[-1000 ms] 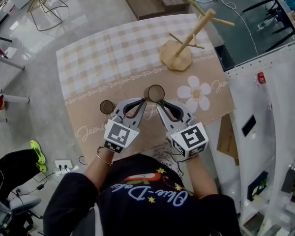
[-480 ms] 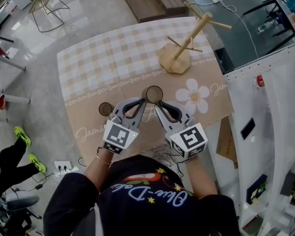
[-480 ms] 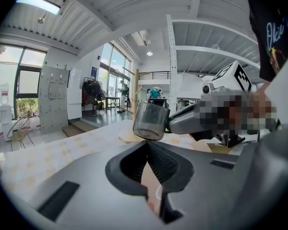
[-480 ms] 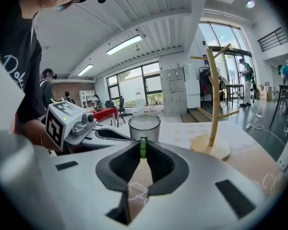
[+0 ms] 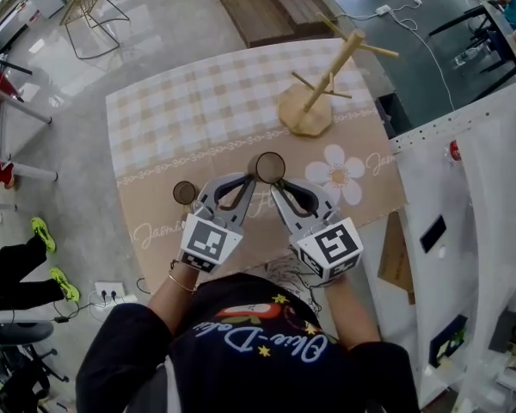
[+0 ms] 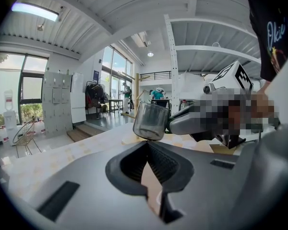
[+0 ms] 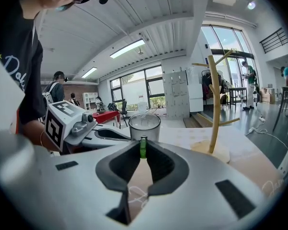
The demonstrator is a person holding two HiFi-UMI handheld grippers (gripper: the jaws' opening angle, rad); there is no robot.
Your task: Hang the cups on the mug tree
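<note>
1. Compared with a second ago, little is changed. The clear glass cup with a green handle (image 7: 144, 126) is still held above the desk, on the near side of the pale wooden mug tree (image 5: 306, 114) and well apart from it.
2. The green handle is pinched between the jaws of the right claw (image 7: 143, 150), and the cup is kept upright just beyond their tips.
3. The left claw (image 6: 147, 145) is pressed together with nothing between its jaws. Its tip is set just beside the held cup, on the side away from the mug tree. Whether the cup is touched cannot be told.
4. The yellow-green shoes (image 5: 39, 229) of a person on the floor, far to the left of the mug tree, have been moved further left since the earlier frames.
5. A second small glass cup (image 5: 185, 193) is stood on the desk, further from the mug tree than the held one, just left of the left claw.
6. The space between the held cup and the mug tree is taken up only by a white daisy print (image 5: 337, 175) on the cloth.
7. The desk (image 5: 155, 119) is covered by a beige cloth, checked across the mug tree's end.
8. Around it, a glossy grey floor (image 5: 155, 24) and a gold wire frame (image 5: 90, 7) are seen to the left of the mug tree, and a white perforated panel (image 5: 464, 188) to its right.
</note>
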